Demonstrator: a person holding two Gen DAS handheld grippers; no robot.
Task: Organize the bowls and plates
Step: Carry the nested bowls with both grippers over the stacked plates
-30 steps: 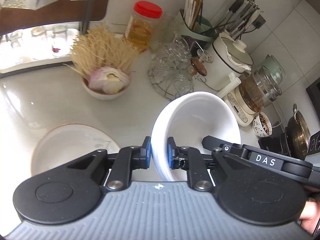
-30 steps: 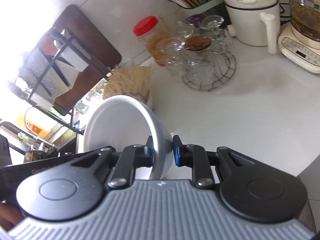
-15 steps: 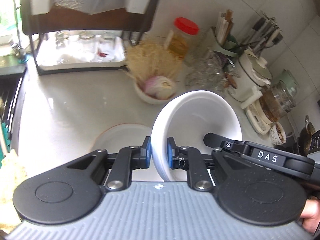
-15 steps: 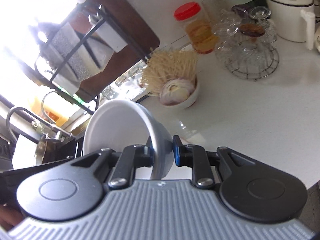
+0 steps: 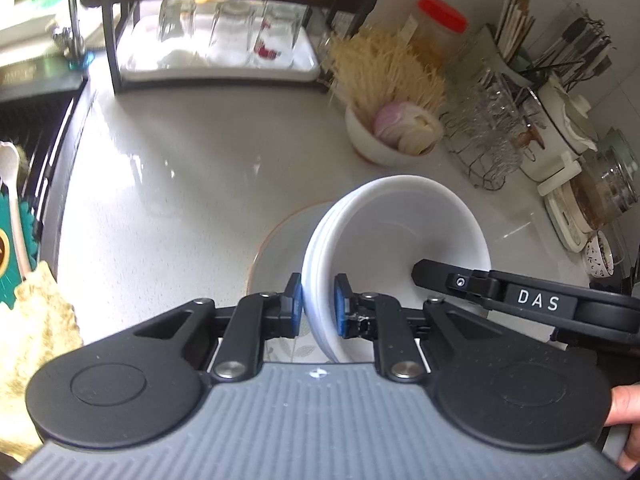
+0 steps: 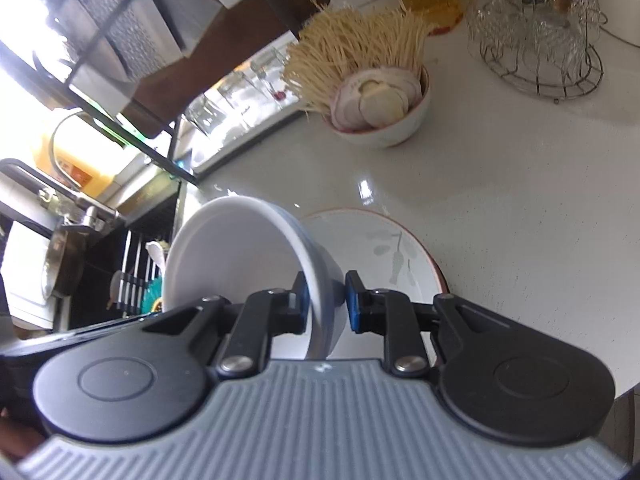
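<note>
A white bowl [image 5: 396, 236] is held tilted in the air by both grippers at once. My left gripper [image 5: 318, 306] is shut on its near rim. My right gripper [image 6: 326, 300] is shut on the opposite rim of the same bowl [image 6: 236, 248]; one of its black fingers [image 5: 448, 276] reaches into the bowl in the left wrist view. Below and behind the bowl a white plate with a brown rim and a leaf print [image 6: 384, 248] lies flat on the white counter, partly hidden in the left wrist view [image 5: 280, 248].
A bowl of sliced onion and dry noodles [image 5: 392, 136] stands behind the plate. A wire basket of glasses [image 5: 488, 132], a red-lidded jar [image 5: 440, 28] and a kettle [image 5: 560, 132] line the back right. A dark rack with glasses [image 5: 216, 36] stands far left; the sink [image 5: 28, 128] is left.
Both grippers carried the bowl back and to the left over the counter. The plate now sits directly under and behind the bowl, and the rack and sink have come into view.
</note>
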